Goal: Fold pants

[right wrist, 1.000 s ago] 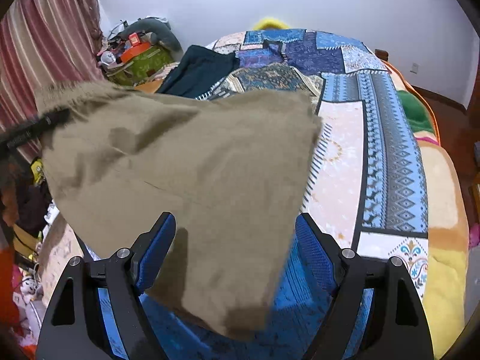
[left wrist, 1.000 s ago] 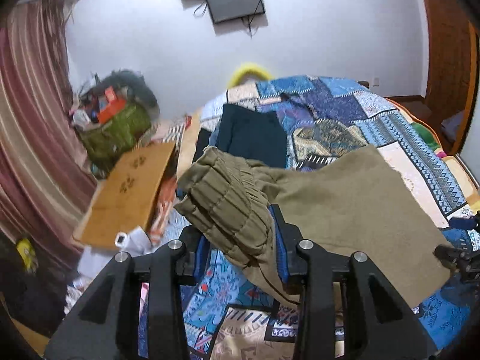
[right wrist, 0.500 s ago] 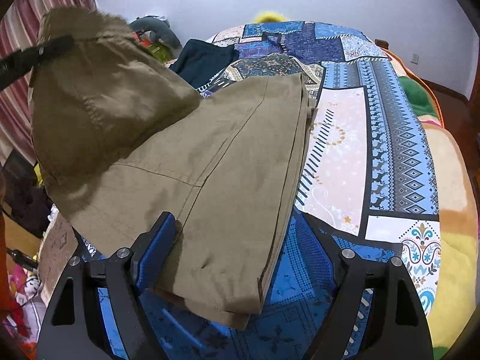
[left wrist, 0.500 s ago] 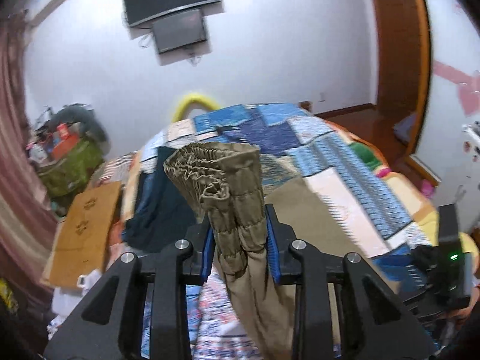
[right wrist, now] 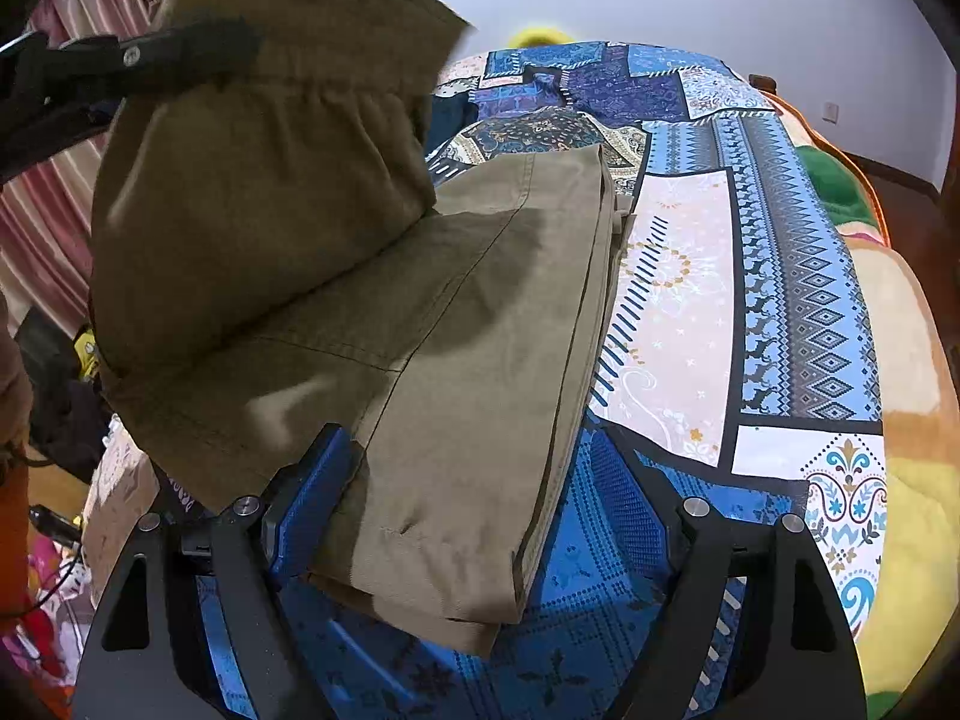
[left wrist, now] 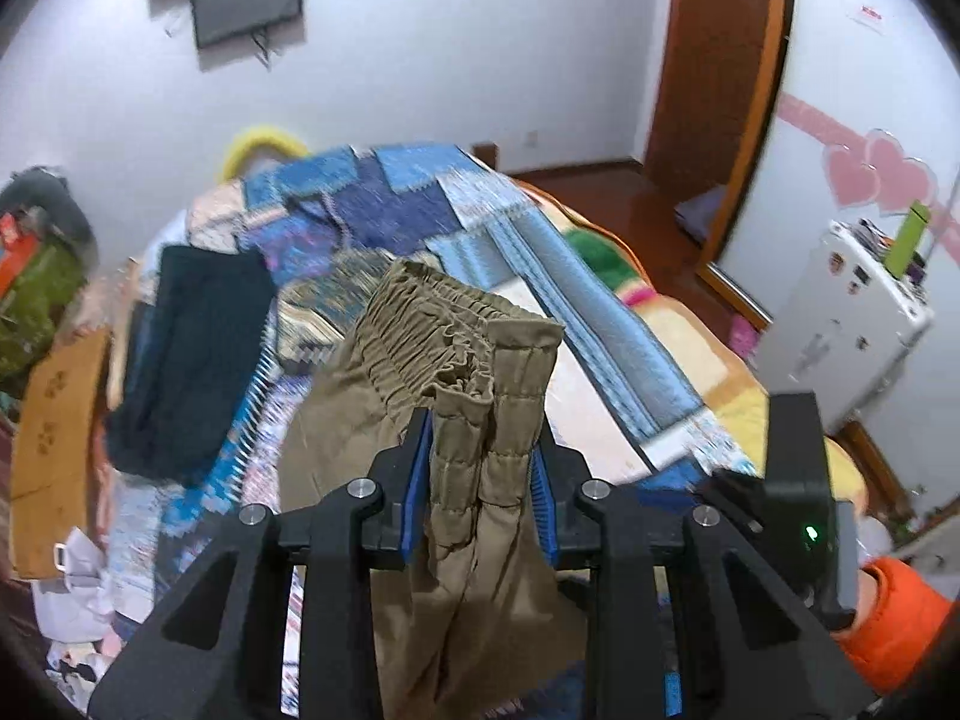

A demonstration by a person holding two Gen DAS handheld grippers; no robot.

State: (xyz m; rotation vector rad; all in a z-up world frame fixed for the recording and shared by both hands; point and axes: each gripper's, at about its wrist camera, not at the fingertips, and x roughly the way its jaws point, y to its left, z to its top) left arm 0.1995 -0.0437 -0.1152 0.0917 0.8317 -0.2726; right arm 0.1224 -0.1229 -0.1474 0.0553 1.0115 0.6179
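Olive-khaki pants (right wrist: 468, 324) lie folded lengthwise on the patchwork bedspread (right wrist: 690, 276). My left gripper (left wrist: 480, 456) is shut on the pants' elastic waistband (left wrist: 456, 348) and holds it raised above the bed; it shows at the upper left of the right wrist view (right wrist: 138, 60), with the waist end hanging over the legs. My right gripper (right wrist: 474, 498) is open, its blue pads (right wrist: 306, 492) either side of the hem end lying flat on the bed. It appears at the lower right of the left wrist view (left wrist: 792, 480).
A dark folded garment (left wrist: 186, 354) lies on the bed's far left. A cardboard sheet (left wrist: 54, 438) and clutter sit on the floor to the left. A white appliance (left wrist: 840, 318) and a wooden door frame (left wrist: 714, 90) stand to the right.
My left gripper has swung the waistband up and over toward the right, above the leg ends. The right gripper has stayed open at the hems.
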